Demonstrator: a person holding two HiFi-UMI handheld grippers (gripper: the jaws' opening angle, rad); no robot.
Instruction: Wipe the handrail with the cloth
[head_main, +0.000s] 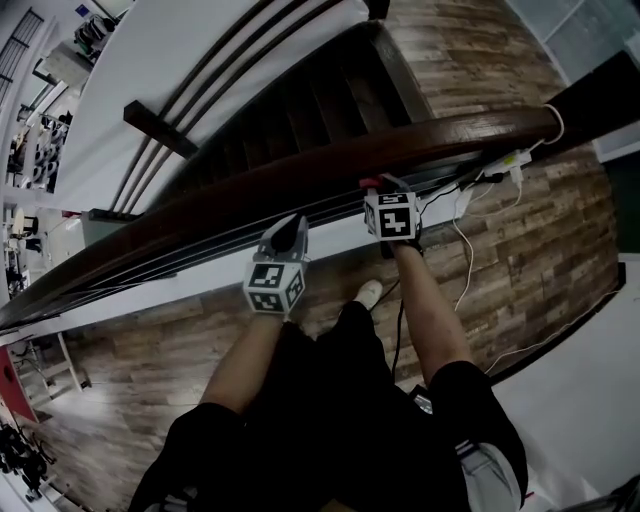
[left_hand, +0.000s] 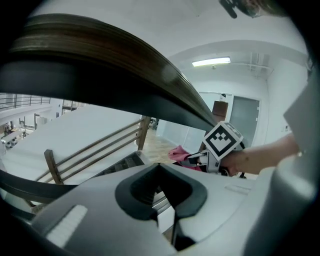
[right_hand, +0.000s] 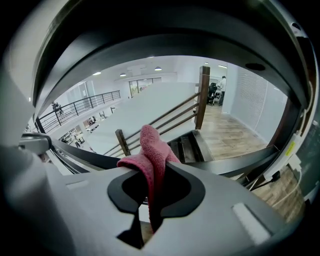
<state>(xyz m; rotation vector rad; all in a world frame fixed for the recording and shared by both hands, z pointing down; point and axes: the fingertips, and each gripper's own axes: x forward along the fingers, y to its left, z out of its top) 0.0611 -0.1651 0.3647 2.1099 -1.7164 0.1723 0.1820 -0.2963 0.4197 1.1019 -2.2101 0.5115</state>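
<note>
The dark wooden handrail (head_main: 300, 170) curves from lower left to upper right in the head view. My right gripper (head_main: 383, 188) is just below its near edge, shut on a pink cloth (head_main: 368, 184). In the right gripper view the cloth (right_hand: 150, 155) sticks up from between the shut jaws of that gripper (right_hand: 155, 192), with the handrail (right_hand: 240, 162) beyond it. My left gripper (head_main: 292, 230) hangs a little lower and to the left, beneath the rail. Its jaws (left_hand: 161, 187) are shut with nothing in them. The handrail (left_hand: 125, 55) arches overhead there, and the cloth (left_hand: 178, 152) shows at the right gripper.
Below the rail a dark stairwell (head_main: 300, 100) drops away, with a second banister (head_main: 160, 130) on its far side. A white power strip (head_main: 505, 162) with trailing cables lies on the wood floor at right. The person's white shoe (head_main: 368, 292) stands by the railing base.
</note>
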